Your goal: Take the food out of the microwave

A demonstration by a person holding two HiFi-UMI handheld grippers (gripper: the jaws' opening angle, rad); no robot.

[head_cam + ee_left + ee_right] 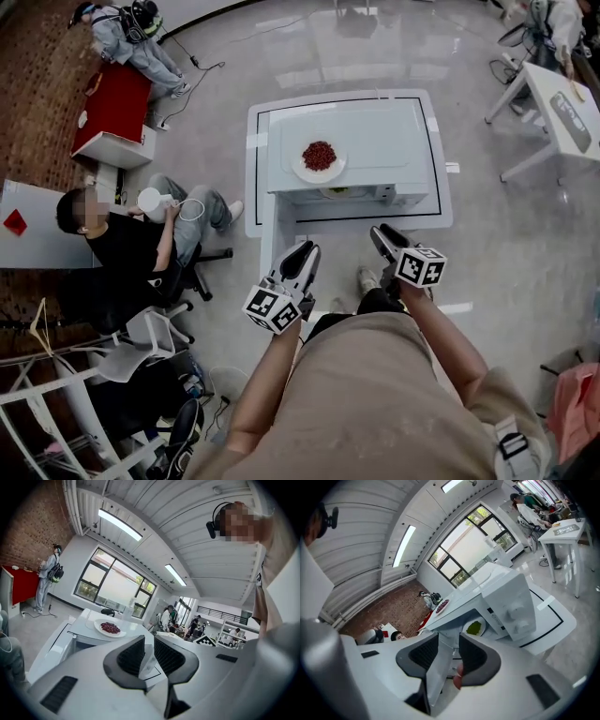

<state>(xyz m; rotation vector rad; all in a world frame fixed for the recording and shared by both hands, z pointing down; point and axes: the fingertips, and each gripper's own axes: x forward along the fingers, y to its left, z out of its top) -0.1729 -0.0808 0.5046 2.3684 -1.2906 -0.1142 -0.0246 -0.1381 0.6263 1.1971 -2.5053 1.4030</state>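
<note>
Now reaching in: microwave [375, 141] open, green-food plate [474, 628] inside.
Left gripper [302, 253] and right gripper [382, 236] hover before microwave, jaws parted, empty; next I grip the plate rim.

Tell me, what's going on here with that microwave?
A person stands facing an open microwave, a gripper in each hand. A plate of green food sits inside, and a plate of red food rests on top. The left gripper and right gripper are short of it, jaws apart, holding nothing.
</note>
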